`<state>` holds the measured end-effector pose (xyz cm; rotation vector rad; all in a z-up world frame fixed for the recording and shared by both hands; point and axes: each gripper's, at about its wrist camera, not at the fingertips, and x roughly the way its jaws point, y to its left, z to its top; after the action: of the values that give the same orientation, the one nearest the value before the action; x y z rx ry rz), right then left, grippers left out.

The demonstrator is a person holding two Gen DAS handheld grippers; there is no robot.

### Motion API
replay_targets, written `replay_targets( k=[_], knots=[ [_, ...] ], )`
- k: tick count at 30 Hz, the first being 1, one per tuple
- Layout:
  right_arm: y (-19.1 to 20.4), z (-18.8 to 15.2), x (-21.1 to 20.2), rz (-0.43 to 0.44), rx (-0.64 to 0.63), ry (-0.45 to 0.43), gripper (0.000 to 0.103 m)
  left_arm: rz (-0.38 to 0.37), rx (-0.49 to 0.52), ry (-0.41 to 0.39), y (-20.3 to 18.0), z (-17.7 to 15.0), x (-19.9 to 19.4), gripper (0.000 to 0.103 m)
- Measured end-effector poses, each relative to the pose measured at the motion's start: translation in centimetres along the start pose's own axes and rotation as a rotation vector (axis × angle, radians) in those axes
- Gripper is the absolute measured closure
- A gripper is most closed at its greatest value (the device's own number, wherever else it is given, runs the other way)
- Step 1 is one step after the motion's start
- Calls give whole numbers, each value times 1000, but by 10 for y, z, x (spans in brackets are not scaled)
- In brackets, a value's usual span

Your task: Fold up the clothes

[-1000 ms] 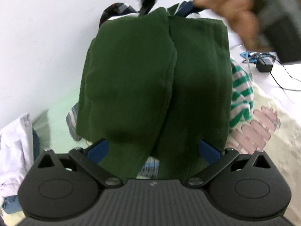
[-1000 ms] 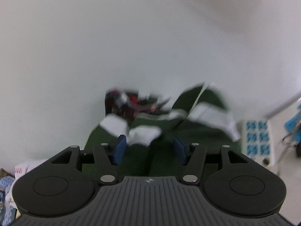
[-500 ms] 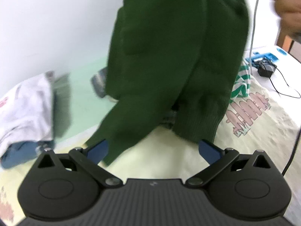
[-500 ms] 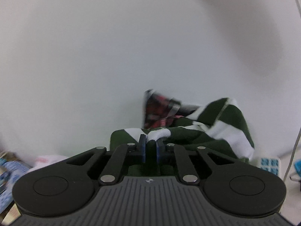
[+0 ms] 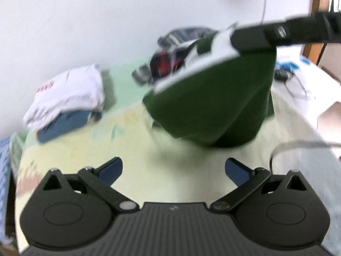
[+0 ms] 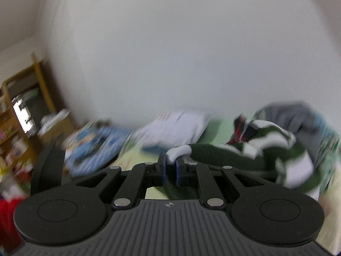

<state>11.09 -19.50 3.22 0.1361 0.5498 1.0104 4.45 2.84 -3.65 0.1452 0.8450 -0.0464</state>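
Pinching the white trim of the green sweater (image 6: pixel 223 155), the right gripper (image 6: pixel 170 168) hoists it above the bed (image 5: pixel 191 170), likely to spread it; the left gripper (image 5: pixel 173 168) waits released, fingers empty, below.

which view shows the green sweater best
The left wrist view: the green sweater hangs in full from the right hand-held gripper above the bed. The right wrist view shows only its white-striped edge pinched between the pads, the rest bunched and blurred.
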Motion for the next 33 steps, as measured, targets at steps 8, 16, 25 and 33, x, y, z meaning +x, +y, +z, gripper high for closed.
replay_targets(
  k=[8, 16, 25, 33],
  knots=[
    [55, -72, -8, 95, 35, 207, 93, -12, -35, 71, -13, -69, -45, 1],
    [65, -68, -17, -72, -96, 276, 64, -35, -89, 73, -27, -78, -21, 1],
    [52, -26, -9, -230, -328, 140, 44, -145, -218, 108, -30, -69, 9, 1],
    [77, -64, 76, -326, -787, 218, 51, -131, -168, 124, -46, -62, 26, 1]
  ],
)
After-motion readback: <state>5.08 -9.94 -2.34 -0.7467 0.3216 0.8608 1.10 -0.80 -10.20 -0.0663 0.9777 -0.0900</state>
